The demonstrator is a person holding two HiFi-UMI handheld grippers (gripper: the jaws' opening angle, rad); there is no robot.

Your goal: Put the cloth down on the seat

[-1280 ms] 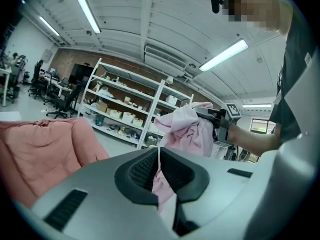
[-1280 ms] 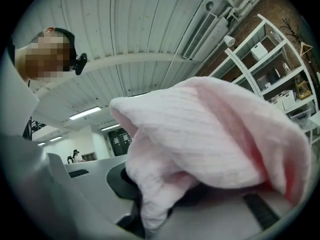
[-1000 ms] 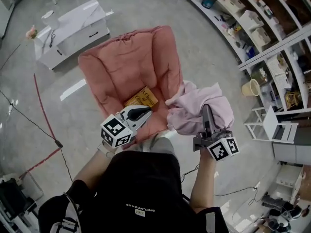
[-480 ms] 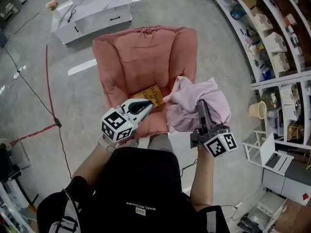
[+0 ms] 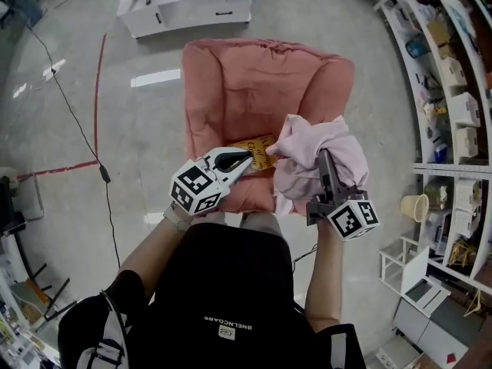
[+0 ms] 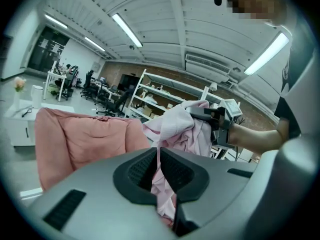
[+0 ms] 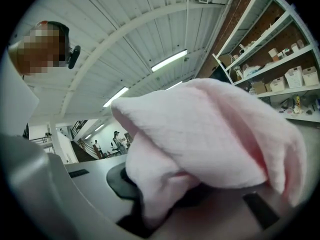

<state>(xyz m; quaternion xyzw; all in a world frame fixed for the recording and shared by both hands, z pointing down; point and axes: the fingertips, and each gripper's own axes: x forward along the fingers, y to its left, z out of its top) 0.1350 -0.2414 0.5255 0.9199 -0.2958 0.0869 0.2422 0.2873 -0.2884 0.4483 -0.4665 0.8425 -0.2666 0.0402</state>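
Illegible: shirt print (image 5: 224, 327), book title (image 5: 258, 154).

Both forearms are reaching forward, elbows bent. The left gripper (image 5: 243, 158) is pinching an edge of the cloth (image 5: 311, 146) between nearly closed jaws. The right gripper (image 5: 325, 161) is clamping its bunched bulk, pointing ahead.

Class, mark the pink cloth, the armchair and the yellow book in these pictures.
pink cloth (image 5: 309, 141), head view, its bunched middle.
armchair (image 5: 261, 83), head view, the backrest cushion.
yellow book (image 5: 264, 151), head view, its cover on the seat.
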